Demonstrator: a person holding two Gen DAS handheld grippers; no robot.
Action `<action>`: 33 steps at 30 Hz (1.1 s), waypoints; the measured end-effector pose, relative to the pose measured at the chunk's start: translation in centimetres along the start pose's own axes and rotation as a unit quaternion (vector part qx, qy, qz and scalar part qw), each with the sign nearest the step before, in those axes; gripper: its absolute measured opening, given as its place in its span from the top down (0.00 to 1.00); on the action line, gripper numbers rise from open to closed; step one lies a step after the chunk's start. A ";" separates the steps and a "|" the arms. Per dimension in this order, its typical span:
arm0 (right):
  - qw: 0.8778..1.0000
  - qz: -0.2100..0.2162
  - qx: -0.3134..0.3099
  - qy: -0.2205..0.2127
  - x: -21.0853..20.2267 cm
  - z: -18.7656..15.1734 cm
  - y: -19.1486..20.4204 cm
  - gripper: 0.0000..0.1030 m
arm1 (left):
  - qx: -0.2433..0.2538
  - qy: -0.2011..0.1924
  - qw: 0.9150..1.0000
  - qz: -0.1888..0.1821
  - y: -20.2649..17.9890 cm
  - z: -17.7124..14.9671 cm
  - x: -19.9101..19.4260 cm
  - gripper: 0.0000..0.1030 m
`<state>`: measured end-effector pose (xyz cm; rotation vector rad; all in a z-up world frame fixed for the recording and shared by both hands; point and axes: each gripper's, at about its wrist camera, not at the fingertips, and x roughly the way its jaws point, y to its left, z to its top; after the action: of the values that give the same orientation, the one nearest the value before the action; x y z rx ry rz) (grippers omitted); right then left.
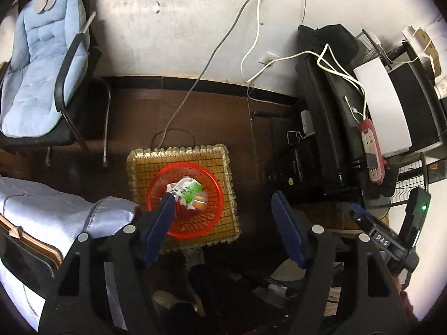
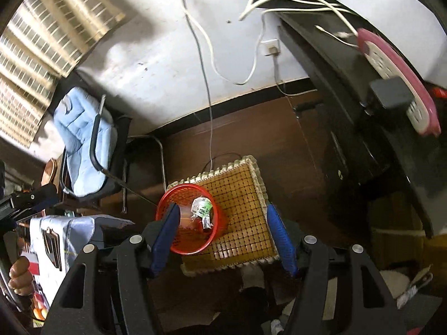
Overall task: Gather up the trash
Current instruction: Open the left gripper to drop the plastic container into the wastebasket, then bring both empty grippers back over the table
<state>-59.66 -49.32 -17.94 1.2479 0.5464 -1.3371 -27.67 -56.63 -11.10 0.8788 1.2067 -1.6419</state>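
Both grippers — left gripper (image 1: 223,203), right gripper (image 2: 222,215) — hang with jaws apart above the red basket (image 1: 215,209), white-and-green wrapper (image 1: 188,191) inside.

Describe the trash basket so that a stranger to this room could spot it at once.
Look at the dark wooden floor below the white wall, where a square yellow bamboo mat with a fringed edge lies. The red mesh basket stands on that mat, with a crumpled green and white wrapper inside. It is the only round, bright red thing there.

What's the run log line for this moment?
left hand-held gripper: open, empty | right hand-held gripper: open, empty | wrapper: in red basket
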 end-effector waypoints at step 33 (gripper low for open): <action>0.957 0.138 -0.254 0.015 0.7 1.4 23.6 0.28 | -0.201 -0.177 0.959 0.095 13.3 -10.4 -16.9 0.28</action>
<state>-38.52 -56.11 -9.82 0.8805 0.6604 -0.8690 -8.87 -44.24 -3.06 0.4094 1.1096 -1.2700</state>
